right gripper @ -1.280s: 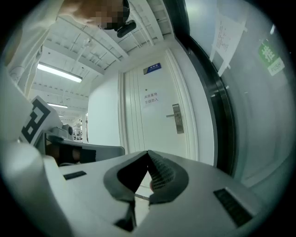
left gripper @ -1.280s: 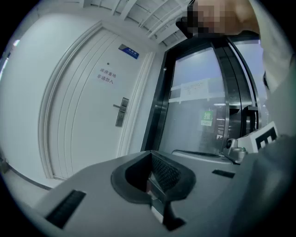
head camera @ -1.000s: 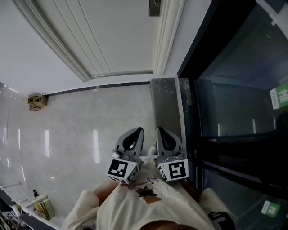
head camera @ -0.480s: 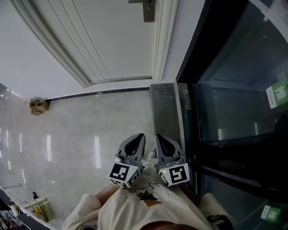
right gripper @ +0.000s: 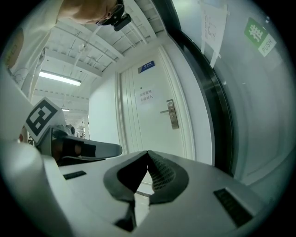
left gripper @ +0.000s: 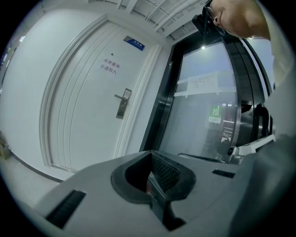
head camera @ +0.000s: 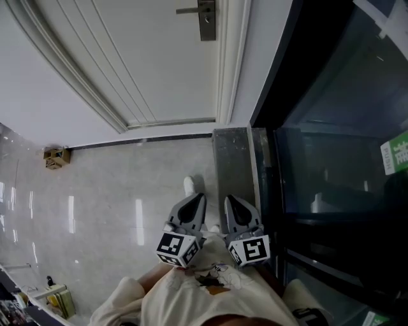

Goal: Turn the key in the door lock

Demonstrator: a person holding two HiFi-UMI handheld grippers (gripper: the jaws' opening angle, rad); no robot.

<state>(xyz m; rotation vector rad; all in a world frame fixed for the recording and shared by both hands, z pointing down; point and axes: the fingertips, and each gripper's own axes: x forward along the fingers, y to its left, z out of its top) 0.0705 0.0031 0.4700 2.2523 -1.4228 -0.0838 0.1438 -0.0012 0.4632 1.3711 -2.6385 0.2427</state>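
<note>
A white panelled door (head camera: 146, 57) stands ahead, with a metal lock plate and lever handle (head camera: 205, 19) at the top of the head view. The same lock plate shows far off in the left gripper view (left gripper: 122, 102) and in the right gripper view (right gripper: 172, 114). No key is visible in any view. My left gripper (head camera: 196, 198) and right gripper (head camera: 229, 200) are held side by side close to my chest, well short of the door. Both are shut, their jaws meeting at the tips (left gripper: 150, 152) (right gripper: 148, 152) with nothing seen between them.
A black-framed glass door (head camera: 331, 159) with a green sticker (head camera: 398, 153) stands to the right. A dark stone strip (head camera: 234, 165) runs along the floor beside it. A small cardboard box (head camera: 56, 156) sits against the left wall. Glossy tile floor (head camera: 127, 191) lies ahead.
The view has tilted up: the lock plate and handle have come fully into the head view. Both grippers have shifted slightly lower in the picture, still together and shut. A white shoe tip now shows.
</note>
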